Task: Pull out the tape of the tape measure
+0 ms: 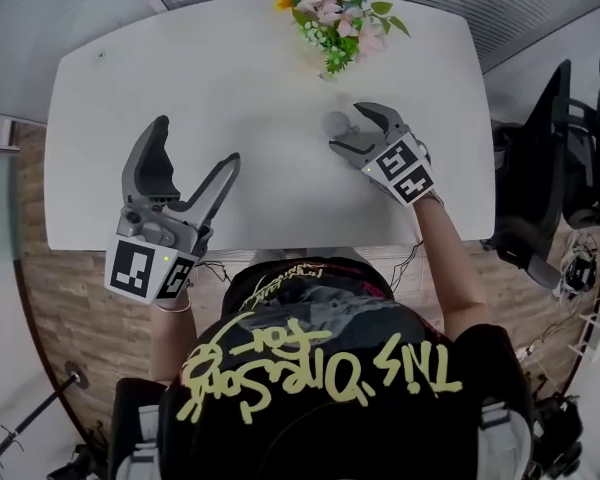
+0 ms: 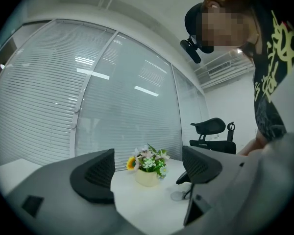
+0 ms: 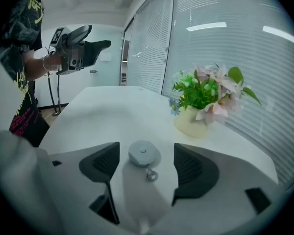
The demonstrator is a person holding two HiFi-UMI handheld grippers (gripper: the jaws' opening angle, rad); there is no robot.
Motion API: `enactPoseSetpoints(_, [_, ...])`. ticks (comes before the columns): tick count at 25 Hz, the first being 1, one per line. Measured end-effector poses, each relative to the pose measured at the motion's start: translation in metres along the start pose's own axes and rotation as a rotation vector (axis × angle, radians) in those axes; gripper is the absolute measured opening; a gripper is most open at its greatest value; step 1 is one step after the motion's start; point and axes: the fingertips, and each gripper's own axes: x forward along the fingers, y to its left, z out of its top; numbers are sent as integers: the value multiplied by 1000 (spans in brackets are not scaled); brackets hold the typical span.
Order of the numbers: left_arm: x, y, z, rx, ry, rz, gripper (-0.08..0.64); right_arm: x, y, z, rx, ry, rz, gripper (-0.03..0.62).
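Note:
A small round grey tape measure [image 1: 336,123] lies on the white table [image 1: 250,78], just in front of the flower pot. In the right gripper view the tape measure [image 3: 143,153] shows a metal ring tab [image 3: 151,176] pointing toward the camera. My right gripper [image 1: 348,128] is open, low over the table. Its jaws stand on either side of the case without touching it. My left gripper [image 1: 196,143] is open and empty. It is raised near the table's front edge, well left of the tape measure. It appears as the left gripper [image 3: 81,47] in the right gripper view.
A cream pot of flowers [image 1: 332,18] stands at the table's far edge, close behind the tape measure. Black office chairs [image 1: 550,158] stand to the right of the table. Slatted glass walls [image 2: 112,102] enclose the room.

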Motion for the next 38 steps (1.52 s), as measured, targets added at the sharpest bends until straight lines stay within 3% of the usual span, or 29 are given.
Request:
enactPoseSetpoints(4, [4, -8, 0, 9, 7, 6, 436, 1, -1, -2, -13, 2, 30, 349])
enactPoseSetpoints(8, [6, -14, -2, -1, 15, 14, 436, 4, 3, -6, -33, 17, 73, 270])
enactPoseSetpoints(21, [1, -19, -5, 2, 30, 74, 436, 16, 8, -13, -54, 44, 175, 270])
enactPoseSetpoints(24, [2, -18, -6, 0, 33, 89, 436, 17, 8, -13, -63, 46, 184, 238])
enactPoseSetpoints(38, [16, -36, -15, -35, 45, 89, 436, 15, 12, -12, -100, 35, 183, 210])
